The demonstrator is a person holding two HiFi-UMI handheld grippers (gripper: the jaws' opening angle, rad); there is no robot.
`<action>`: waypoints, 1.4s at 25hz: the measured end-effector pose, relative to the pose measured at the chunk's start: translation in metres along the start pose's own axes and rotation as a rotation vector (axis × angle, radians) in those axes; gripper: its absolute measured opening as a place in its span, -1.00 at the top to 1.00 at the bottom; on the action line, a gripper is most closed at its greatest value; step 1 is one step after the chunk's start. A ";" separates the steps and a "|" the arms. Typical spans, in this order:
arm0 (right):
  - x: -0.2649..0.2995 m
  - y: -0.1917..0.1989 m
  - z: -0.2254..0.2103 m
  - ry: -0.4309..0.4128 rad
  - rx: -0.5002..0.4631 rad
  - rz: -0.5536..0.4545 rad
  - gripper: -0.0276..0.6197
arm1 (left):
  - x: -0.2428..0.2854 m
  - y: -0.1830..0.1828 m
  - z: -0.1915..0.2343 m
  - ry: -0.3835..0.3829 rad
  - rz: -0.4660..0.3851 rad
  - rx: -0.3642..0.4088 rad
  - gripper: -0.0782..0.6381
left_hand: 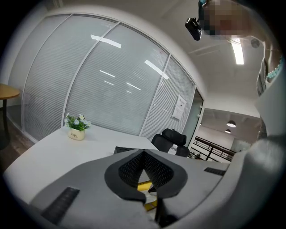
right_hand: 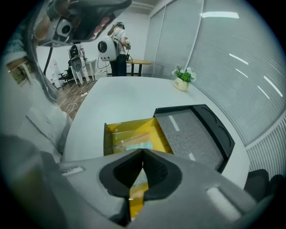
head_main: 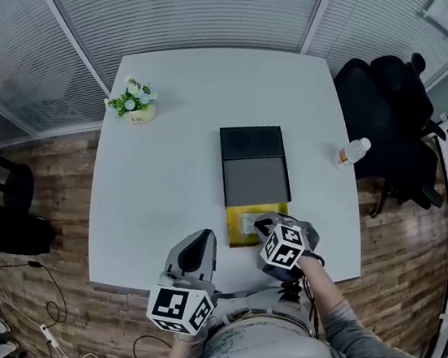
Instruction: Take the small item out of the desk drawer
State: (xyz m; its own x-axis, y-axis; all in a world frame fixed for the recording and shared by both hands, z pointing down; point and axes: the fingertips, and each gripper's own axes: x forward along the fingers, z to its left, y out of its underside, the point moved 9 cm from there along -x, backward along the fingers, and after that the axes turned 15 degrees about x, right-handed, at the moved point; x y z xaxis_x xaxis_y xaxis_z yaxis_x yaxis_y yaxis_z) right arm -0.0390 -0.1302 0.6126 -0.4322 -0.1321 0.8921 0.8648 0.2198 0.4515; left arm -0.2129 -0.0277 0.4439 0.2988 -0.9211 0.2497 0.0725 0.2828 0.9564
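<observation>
While I held both tools low over the near edge of the white counter (head_main: 166, 173), the right tool (right_hand: 143, 154) pointed steeply down at the open yellow drawer (head_main: 236, 231). Its pads were pressed together and pinched nothing. In the right gripper view the drawer floor showed through the slit below the tips. The small item (right_hand: 130, 142), a flat pale packet with a teal strip, lay on the drawer floor just above those tips in that view. I could not tell whether the tool touched it.

The drawer stood pulled out from the black drawer unit (head_main: 253, 166), which sat at the centre of the head view with a grey top.

My left tool (left_hand: 143, 153) sat at the lower left of the head view, just beside the drawer and pointing nearly level across the counter. Its pads met at the tips with nothing between them.

A potted plant (head_main: 133, 100) stood at the upper left of the counter. A water bottle (head_main: 354, 151) lay near the right edge. Black chairs (head_main: 387, 112) stood beyond that edge.
</observation>
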 end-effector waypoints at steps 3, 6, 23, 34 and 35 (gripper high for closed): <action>0.003 0.003 0.000 0.002 0.002 0.021 0.91 | -0.003 0.001 0.002 -0.001 0.001 -0.001 0.79; 0.008 0.005 0.002 -0.016 0.001 0.041 0.91 | -0.004 0.001 0.002 0.004 0.006 -0.002 0.79; 0.043 0.011 -0.007 -0.106 0.033 0.129 0.78 | -0.003 0.007 -0.002 -0.001 0.021 -0.005 0.79; 0.048 0.012 -0.009 -0.117 0.023 0.133 0.87 | 0.006 0.008 -0.015 0.037 0.023 -0.025 0.79; 0.048 0.013 -0.009 -0.116 0.029 0.132 0.87 | 0.006 0.009 -0.016 0.040 0.023 -0.034 0.79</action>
State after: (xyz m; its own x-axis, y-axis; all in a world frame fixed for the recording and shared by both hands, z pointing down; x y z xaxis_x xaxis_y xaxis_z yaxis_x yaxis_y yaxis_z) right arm -0.0462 -0.1425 0.6606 -0.3437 0.0114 0.9390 0.9089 0.2556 0.3295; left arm -0.1953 -0.0268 0.4515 0.3384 -0.9032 0.2642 0.0978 0.3130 0.9447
